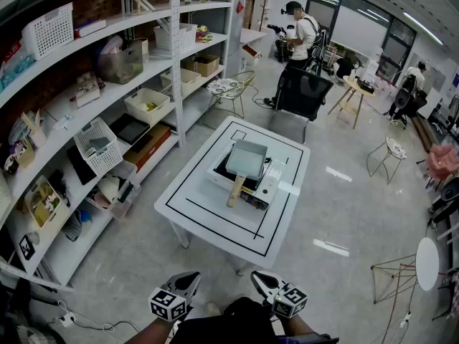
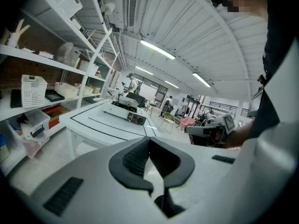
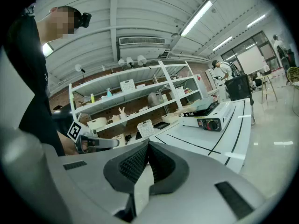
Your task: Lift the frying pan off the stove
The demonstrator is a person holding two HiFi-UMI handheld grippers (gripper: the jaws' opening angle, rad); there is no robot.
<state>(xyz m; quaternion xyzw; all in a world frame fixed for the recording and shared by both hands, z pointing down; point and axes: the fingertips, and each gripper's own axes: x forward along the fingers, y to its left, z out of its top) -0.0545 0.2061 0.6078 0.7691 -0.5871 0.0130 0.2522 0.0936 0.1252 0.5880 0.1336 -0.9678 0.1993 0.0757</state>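
A square grey frying pan (image 1: 246, 159) with a wooden handle (image 1: 235, 190) sits on a white portable stove (image 1: 267, 183) in the middle of a white table (image 1: 208, 206). Both grippers hang low, near my body and well short of the table. My left gripper (image 1: 191, 282) is shut and holds nothing; its dark pads meet (image 2: 148, 155). My right gripper (image 1: 259, 281) is likewise shut and empty (image 3: 147, 160). From the left gripper view the stove (image 2: 127, 114) shows far off on the table (image 2: 93, 125), and from the right gripper view I see the stove's knob side (image 3: 208, 120).
White shelving (image 1: 107, 106) packed with baskets and boxes runs along the left. A black chair (image 1: 303, 92) stands beyond the table. Stools and small tables stand at the right. People stand in the background (image 1: 300, 38).
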